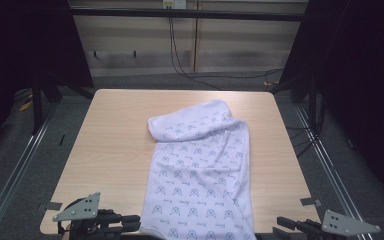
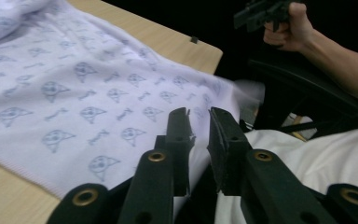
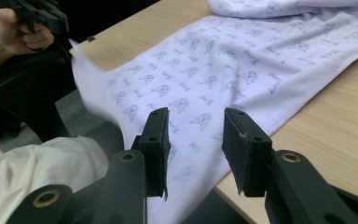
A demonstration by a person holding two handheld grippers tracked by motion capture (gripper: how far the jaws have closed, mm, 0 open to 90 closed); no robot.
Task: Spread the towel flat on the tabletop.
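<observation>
A white towel [image 1: 200, 170] printed with small grey figures lies lengthwise on the wooden table [image 1: 115, 140]. Its far end is folded over and its near end hangs over the front edge. My left gripper [image 1: 130, 222] sits at the front edge just left of the towel, its jaws a narrow gap apart and holding nothing. In the left gripper view the gripper [image 2: 198, 114] hovers over the towel's [image 2: 74, 84] near corner. My right gripper [image 1: 282, 225] is to the right of the towel. It [image 3: 196, 114] stands open above the towel's [image 3: 223, 65] hanging edge.
Black frame posts [image 1: 37, 100] stand at both sides of the table, and cables [image 1: 190, 75] run across the floor behind it. Grey tape marks [image 1: 52, 205] sit at the table's front corners. The person's white clothing [image 2: 307, 158] and a black chair [image 2: 298, 88] are below the front edge.
</observation>
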